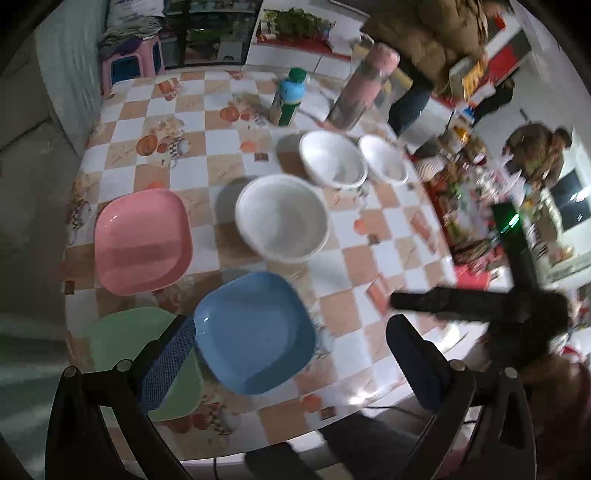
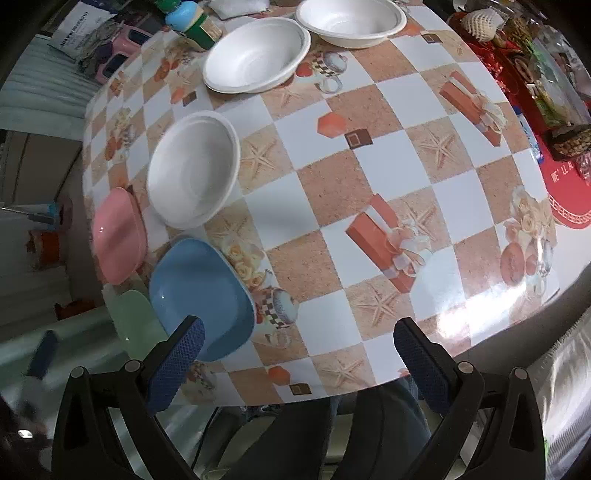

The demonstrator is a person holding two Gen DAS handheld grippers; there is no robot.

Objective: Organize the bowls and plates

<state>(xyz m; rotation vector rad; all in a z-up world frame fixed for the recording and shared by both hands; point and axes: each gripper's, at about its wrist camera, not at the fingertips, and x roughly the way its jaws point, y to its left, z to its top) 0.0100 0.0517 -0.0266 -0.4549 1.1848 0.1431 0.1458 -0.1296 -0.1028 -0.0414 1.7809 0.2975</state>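
A pink plate (image 1: 142, 240), a blue plate (image 1: 255, 332) and a green plate (image 1: 122, 336) lie on the checkered table (image 1: 369, 266), near its front left. Three white bowls stand behind them: a near bowl (image 1: 282, 218), a middle bowl (image 1: 332, 157) and a far bowl (image 1: 384, 158). My left gripper (image 1: 291, 354) hangs open above the blue and green plates, holding nothing. In the right wrist view my right gripper (image 2: 299, 350) is open over the table's front edge, with the blue plate (image 2: 201, 295) by its left finger, and the near bowl (image 2: 194, 168) farther off.
A green bottle with a blue cap (image 1: 290, 98) and a pink flask (image 1: 364, 86) stand at the back of the table. The other gripper (image 1: 480, 306) shows dark at the right. Packaged goods (image 2: 554, 85) crowd the right side. A person in a brown jacket (image 1: 424, 33) stands behind.
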